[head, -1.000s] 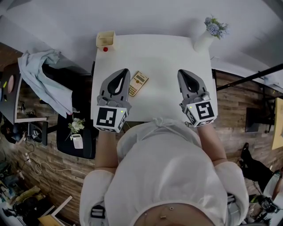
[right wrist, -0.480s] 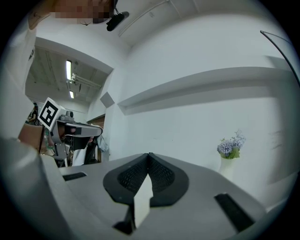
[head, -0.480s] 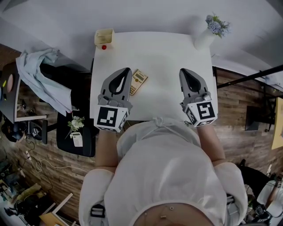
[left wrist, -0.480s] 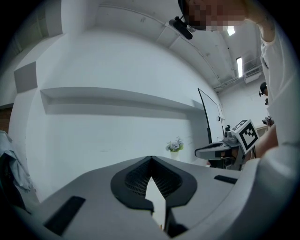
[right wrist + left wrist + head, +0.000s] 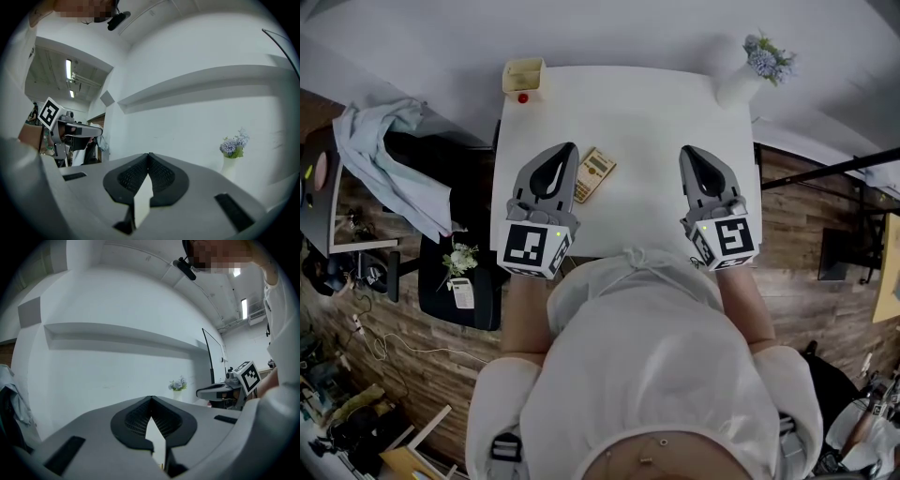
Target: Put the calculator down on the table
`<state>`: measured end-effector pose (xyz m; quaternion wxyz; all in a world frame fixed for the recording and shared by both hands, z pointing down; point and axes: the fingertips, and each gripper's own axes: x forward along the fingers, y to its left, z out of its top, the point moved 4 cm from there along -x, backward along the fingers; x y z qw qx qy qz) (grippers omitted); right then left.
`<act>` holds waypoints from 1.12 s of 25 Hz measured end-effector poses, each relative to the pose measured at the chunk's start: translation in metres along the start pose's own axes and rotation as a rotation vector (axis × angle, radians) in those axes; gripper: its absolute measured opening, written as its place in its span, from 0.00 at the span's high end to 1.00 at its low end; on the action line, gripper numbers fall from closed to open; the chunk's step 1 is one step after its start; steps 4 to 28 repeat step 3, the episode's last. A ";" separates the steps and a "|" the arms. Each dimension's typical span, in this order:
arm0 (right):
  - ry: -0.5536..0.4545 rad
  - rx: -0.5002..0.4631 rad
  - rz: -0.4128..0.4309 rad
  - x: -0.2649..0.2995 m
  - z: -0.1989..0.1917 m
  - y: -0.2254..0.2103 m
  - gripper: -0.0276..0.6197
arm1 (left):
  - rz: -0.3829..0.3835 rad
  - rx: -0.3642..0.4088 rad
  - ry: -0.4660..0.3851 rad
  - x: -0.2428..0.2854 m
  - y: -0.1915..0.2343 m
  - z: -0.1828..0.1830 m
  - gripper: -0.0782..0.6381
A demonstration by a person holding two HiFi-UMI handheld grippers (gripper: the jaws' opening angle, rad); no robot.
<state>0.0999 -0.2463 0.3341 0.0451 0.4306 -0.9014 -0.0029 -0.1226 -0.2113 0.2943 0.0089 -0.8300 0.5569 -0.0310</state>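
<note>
A tan calculator (image 5: 593, 174) lies flat on the white table (image 5: 647, 112), just right of my left gripper (image 5: 567, 150). That gripper is shut with nothing in it, its tips met (image 5: 151, 398), and it points level toward the far wall. My right gripper (image 5: 685, 152) hovers over the table's right part, also shut and empty, tips met (image 5: 149, 155). Both are held apart from the calculator, which neither gripper view shows.
A small yellow box (image 5: 523, 75) with a red knob (image 5: 523, 97) beside it sits at the table's far left corner. A white vase of flowers (image 5: 748, 73) stands at the far right corner, the same vase (image 5: 233, 161) in the right gripper view. A black chair with cloth (image 5: 389, 155) stands left.
</note>
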 end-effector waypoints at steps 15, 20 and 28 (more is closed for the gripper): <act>0.002 0.003 0.000 0.004 0.000 0.001 0.95 | 0.006 -0.004 0.006 0.000 0.005 -0.002 0.87; 0.002 0.003 0.000 0.004 0.000 0.001 0.95 | 0.006 -0.004 0.006 0.000 0.005 -0.002 0.87; 0.002 0.003 0.000 0.004 0.000 0.001 0.95 | 0.006 -0.004 0.006 0.000 0.005 -0.002 0.87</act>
